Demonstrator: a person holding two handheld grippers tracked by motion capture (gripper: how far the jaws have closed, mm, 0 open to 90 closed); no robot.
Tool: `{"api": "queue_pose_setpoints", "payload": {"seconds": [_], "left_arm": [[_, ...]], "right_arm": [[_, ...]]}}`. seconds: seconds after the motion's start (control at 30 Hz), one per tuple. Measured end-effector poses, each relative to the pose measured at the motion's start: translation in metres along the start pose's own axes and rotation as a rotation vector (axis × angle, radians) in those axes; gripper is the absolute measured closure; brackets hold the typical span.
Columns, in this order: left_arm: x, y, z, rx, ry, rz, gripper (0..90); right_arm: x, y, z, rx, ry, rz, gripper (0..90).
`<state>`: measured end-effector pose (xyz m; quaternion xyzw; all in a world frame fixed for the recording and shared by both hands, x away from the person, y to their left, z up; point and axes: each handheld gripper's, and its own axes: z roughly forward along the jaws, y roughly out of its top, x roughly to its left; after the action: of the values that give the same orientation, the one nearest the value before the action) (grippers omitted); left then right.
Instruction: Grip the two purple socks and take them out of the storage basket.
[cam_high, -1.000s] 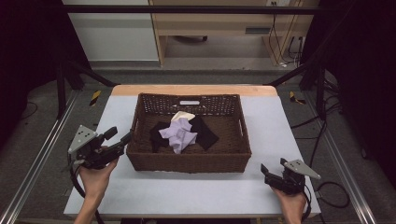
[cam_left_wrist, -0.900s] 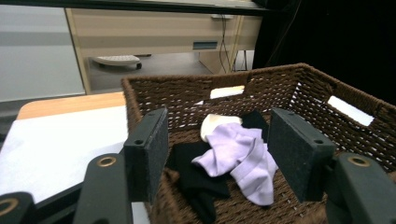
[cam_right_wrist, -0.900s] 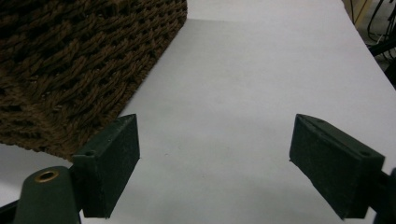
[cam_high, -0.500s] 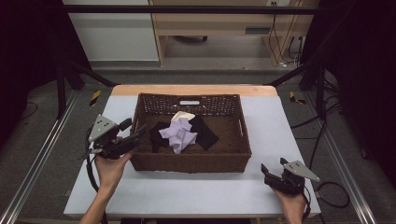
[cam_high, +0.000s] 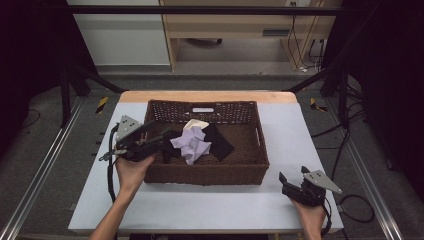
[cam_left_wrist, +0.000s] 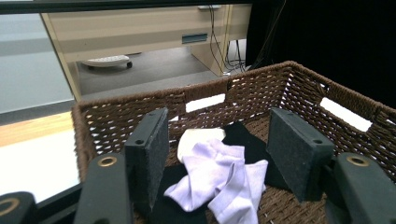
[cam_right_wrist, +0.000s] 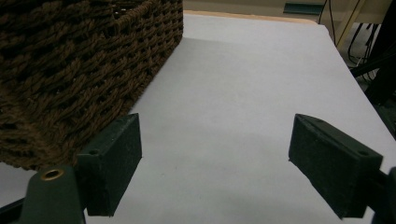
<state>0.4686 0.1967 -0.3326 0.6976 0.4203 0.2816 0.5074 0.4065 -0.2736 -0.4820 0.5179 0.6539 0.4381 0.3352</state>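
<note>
A brown wicker basket (cam_high: 205, 174) (cam_left_wrist: 285, 88) (cam_right_wrist: 70, 60) stands mid-table. Inside lie a crumpled lilac cloth (cam_high: 191, 144) (cam_left_wrist: 219, 175), a black cloth (cam_high: 219, 141) (cam_left_wrist: 250, 140) and a cream piece (cam_high: 196, 124) (cam_left_wrist: 198, 136). My left gripper (cam_high: 160, 140) (cam_left_wrist: 219, 154) reaches over the basket's left rim, open, with the lilac cloth lying beyond and below its pads, untouched. My right gripper (cam_high: 292, 176) (cam_right_wrist: 215, 168) rests low at the table's front right, beside the basket's corner. Its jaws have just been opening and stand open over bare tabletop, with nothing between them.
The white table (cam_high: 200, 207) (cam_right_wrist: 243, 84) has a wooden strip (cam_high: 210, 96) along its far edge. Metal rails (cam_high: 45, 165) run along the floor on both sides. A wooden desk (cam_high: 240, 30) and cables (cam_high: 300, 45) stand beyond.
My left gripper has moved right and slightly up, from the table's left edge to over the basket's left rim. The right hand has stayed in place.
</note>
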Motion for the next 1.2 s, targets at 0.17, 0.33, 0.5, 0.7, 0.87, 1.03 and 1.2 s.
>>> {"api": "queue_pose_setpoints", "payload": {"seconds": [0.17,0.33,0.5,0.7,0.87,1.03,1.2], "left_arm": [[-0.007,0.009,0.014,0.001,-0.010,0.015,39.1],[-0.013,0.013,0.031,0.012,-0.011,0.045,40.3],[-0.015,0.012,0.054,0.054,0.011,0.065,42.4],[-0.014,0.005,0.078,0.118,0.005,0.063,42.9],[-0.016,-0.004,0.097,0.184,-0.001,0.061,43.3],[-0.015,-0.006,0.108,0.245,-0.037,0.045,44.7],[-0.017,-0.007,0.112,0.270,-0.055,0.043,45.2]], "right_arm": [[0.001,0.000,0.003,0.008,-0.008,-0.001,16.9],[0.002,0.000,0.003,0.010,-0.017,-0.002,17.0],[0.003,-0.001,0.003,0.007,-0.020,-0.019,16.8],[0.004,-0.001,0.003,0.009,-0.025,-0.022,16.0],[0.004,-0.001,0.003,0.013,-0.025,-0.027,15.6],[0.004,-0.001,0.004,0.016,-0.026,-0.025,15.0],[0.004,-0.001,0.004,0.018,-0.026,-0.024,14.6]]}}
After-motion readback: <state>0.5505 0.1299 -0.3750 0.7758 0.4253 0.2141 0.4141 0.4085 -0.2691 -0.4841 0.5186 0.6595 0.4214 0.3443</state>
